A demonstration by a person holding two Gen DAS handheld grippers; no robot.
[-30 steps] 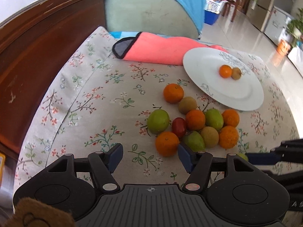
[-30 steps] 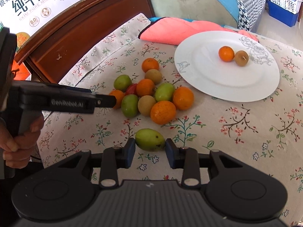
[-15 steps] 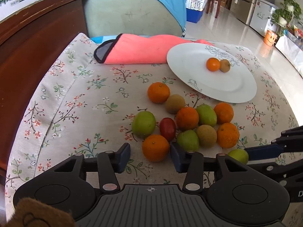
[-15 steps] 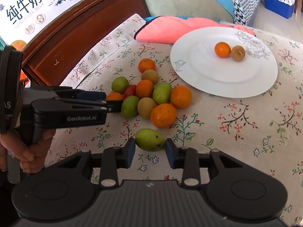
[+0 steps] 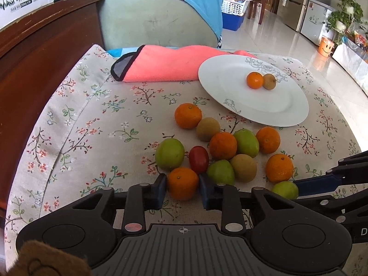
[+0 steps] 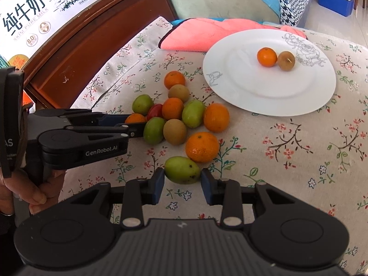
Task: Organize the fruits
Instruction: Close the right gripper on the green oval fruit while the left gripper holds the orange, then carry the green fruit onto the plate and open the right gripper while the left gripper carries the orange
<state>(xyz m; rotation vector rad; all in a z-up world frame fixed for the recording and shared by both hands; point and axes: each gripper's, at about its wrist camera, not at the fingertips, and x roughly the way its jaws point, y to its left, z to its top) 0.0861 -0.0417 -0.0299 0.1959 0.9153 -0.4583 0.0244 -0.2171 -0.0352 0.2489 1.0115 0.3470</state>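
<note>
A pile of small oranges, green fruits, brown fruits and one red fruit (image 5: 198, 162) lies on the flowered cloth. In the left wrist view my left gripper (image 5: 181, 185) has its jaws closing on the nearest orange (image 5: 182, 182), with both pads against its sides. My right gripper (image 6: 182, 177) is shut on a green fruit (image 6: 182, 170) that rests on the cloth in front of the pile. The white plate (image 6: 241, 92) beyond the pile holds an orange (image 6: 266, 56) and a brown fruit (image 6: 286, 60).
A pink folded cloth (image 5: 161, 65) lies behind the plate. A dark wooden headboard (image 5: 39, 69) runs along the left. A hand (image 6: 34, 191) holds the left gripper's handle at the left of the right wrist view. A milk carton box (image 6: 30, 9) stands behind the wood.
My left gripper's jaws have narrowed from wide apart to touching the orange, and it has come closer to the pile. The right gripper keeps its hold on the green fruit.
</note>
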